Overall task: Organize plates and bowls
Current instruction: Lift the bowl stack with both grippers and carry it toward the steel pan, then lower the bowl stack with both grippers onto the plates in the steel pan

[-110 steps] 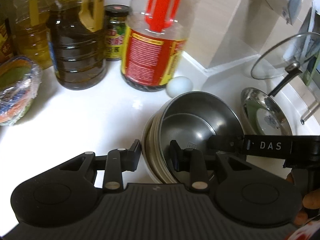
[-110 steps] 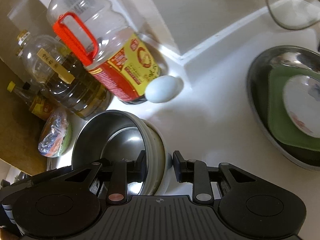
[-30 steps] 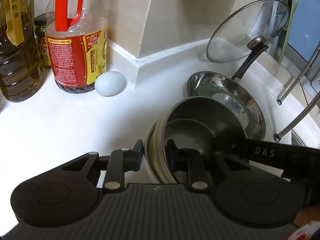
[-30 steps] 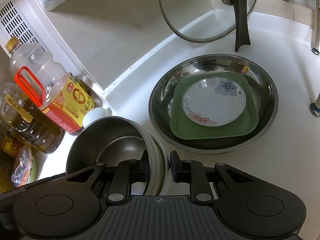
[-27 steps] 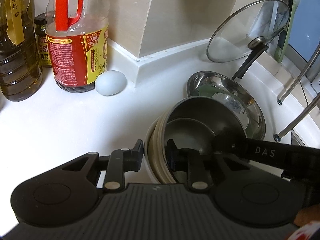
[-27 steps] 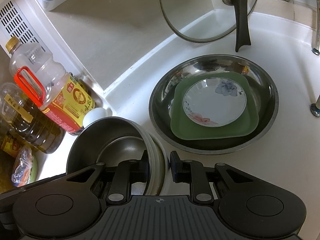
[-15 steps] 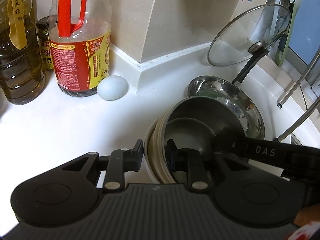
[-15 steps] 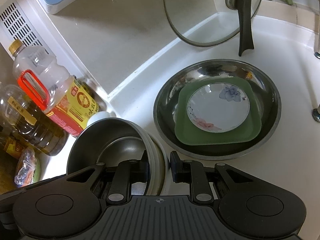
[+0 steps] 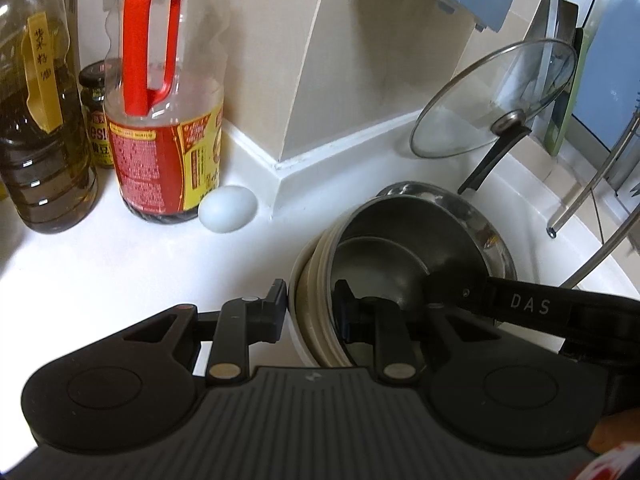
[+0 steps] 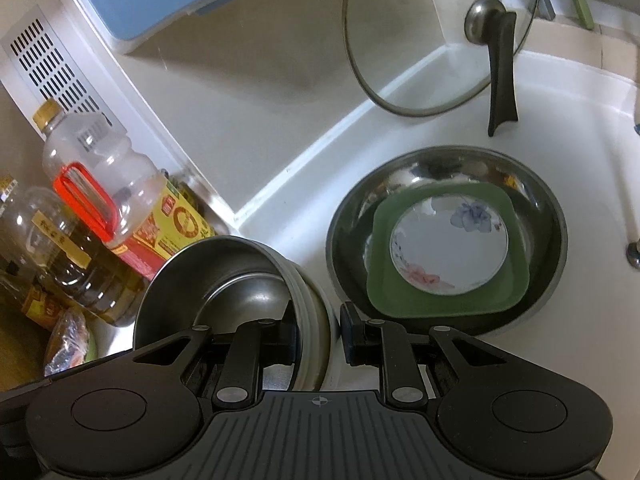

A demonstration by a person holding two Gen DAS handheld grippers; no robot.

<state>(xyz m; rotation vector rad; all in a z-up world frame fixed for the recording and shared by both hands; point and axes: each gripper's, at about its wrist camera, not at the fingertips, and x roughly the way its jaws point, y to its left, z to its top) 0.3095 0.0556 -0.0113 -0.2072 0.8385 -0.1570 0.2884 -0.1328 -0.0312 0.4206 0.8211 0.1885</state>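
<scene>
A stack of nested bowls [image 9: 384,256], steel inside cream ones, is held between both grippers above the white counter. My left gripper [image 9: 312,308] is shut on its near rim, and my right gripper [image 10: 318,334] is shut on the opposite rim of the stack of bowls [image 10: 224,280]. To the right lies a wide steel basin [image 10: 552,216] holding a green square plate [image 10: 516,280] with a white floral plate [image 10: 448,244] on it. The basin's rim [image 9: 500,240] shows just behind the stack in the left wrist view.
A glass pot lid [image 10: 432,40] leans on the wall behind the basin. Oil bottles [image 9: 160,128] and a pale egg [image 9: 228,208] stand at the left. Metal rack rods [image 9: 588,196] rise at the right.
Both grippers have carried the bowl stack to the right and upward, from beside the oil bottles toward the steel basin. Both grips are unchanged.
</scene>
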